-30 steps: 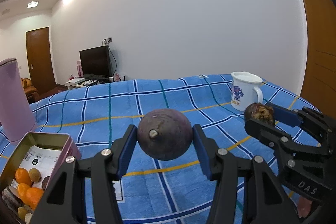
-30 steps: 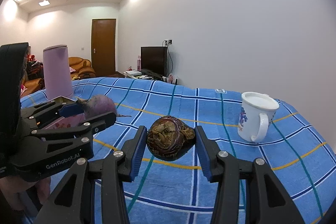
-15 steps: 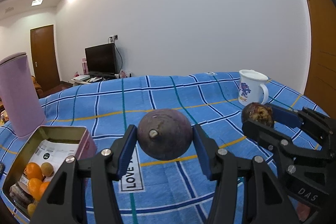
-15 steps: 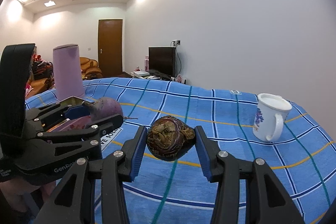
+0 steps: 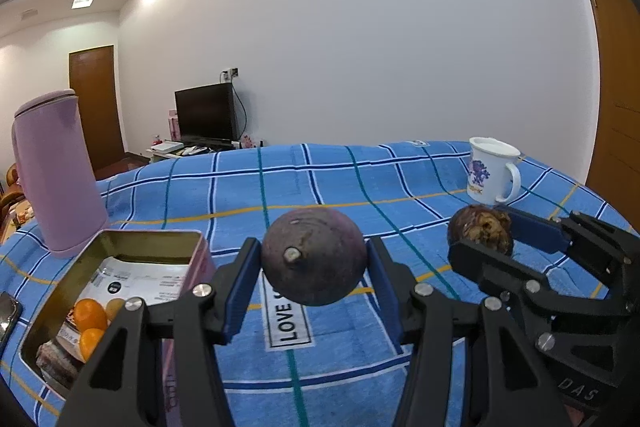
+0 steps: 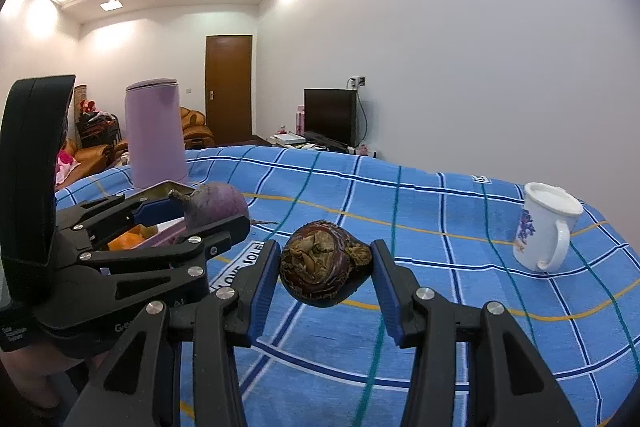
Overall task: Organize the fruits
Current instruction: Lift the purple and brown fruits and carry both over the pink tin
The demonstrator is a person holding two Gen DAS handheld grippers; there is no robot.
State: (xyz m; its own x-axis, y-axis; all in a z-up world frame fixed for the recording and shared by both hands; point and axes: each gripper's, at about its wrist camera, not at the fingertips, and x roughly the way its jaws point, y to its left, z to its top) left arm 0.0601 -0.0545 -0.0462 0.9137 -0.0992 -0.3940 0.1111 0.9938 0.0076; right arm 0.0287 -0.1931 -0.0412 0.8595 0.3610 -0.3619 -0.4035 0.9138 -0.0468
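Both of my grippers are loaded right now. My left gripper has its jaws clamped on a round purple fruit, stem end facing the camera, held up off the blue plaid cloth. My right gripper has its jaws squeezing a wrinkly brown fruit, also in the air. The open tin with a few orange fruits inside sits just left of my left gripper. The purple flask stands behind the tin, and the white mug is well off to the right.
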